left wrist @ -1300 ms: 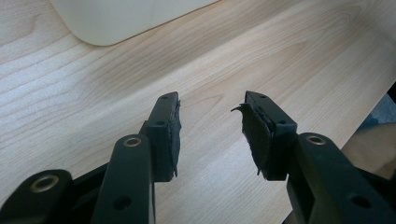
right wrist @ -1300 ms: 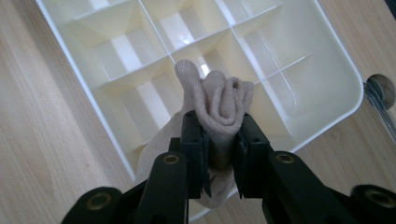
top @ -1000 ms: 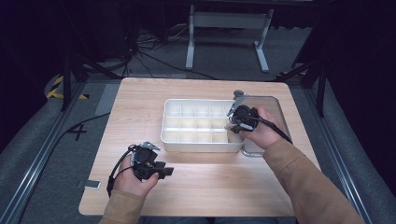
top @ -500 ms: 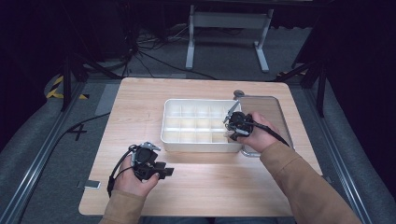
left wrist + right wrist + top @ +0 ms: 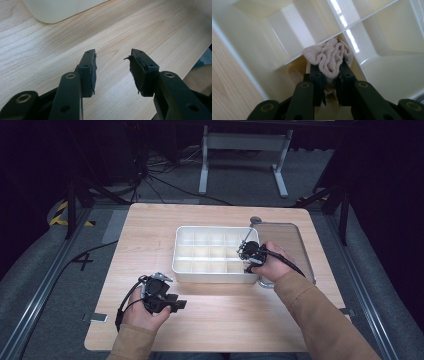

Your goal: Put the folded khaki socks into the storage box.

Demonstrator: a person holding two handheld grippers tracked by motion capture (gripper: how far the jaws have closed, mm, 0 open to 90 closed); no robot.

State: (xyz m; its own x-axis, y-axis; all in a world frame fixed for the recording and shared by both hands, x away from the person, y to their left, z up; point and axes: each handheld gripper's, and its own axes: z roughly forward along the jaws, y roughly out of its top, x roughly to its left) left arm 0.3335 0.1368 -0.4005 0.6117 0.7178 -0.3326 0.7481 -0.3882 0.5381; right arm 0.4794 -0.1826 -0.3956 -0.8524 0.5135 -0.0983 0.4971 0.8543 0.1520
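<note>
My right gripper point(image 5: 331, 72) pinches a bunched beige cloth point(image 5: 329, 58) inside a box point(image 5: 185, 265) compartment. My left gripper point(image 5: 112, 67) gapes wide over the table point(image 5: 160, 30).

The desk point(image 5: 220, 330) carries a divided box point(image 5: 212, 251) near its middle, slightly toward the far side. Just right of the box, touching or nearly so, lies a flat lid point(image 5: 292, 245), reaching to the desk's right edge. The right tongs point(image 5: 246, 262) sit over the box's near-right corner; a bunched cloth point(image 5: 331, 60) is pinched between their jaws, inside a compartment against a divider — which compartment cannot be fixed exactly. The left tongs point(image 5: 177, 304) lie in front of the box, toward the near-left, well apart from it, over bare desk — nothing between the jaws.
</note>
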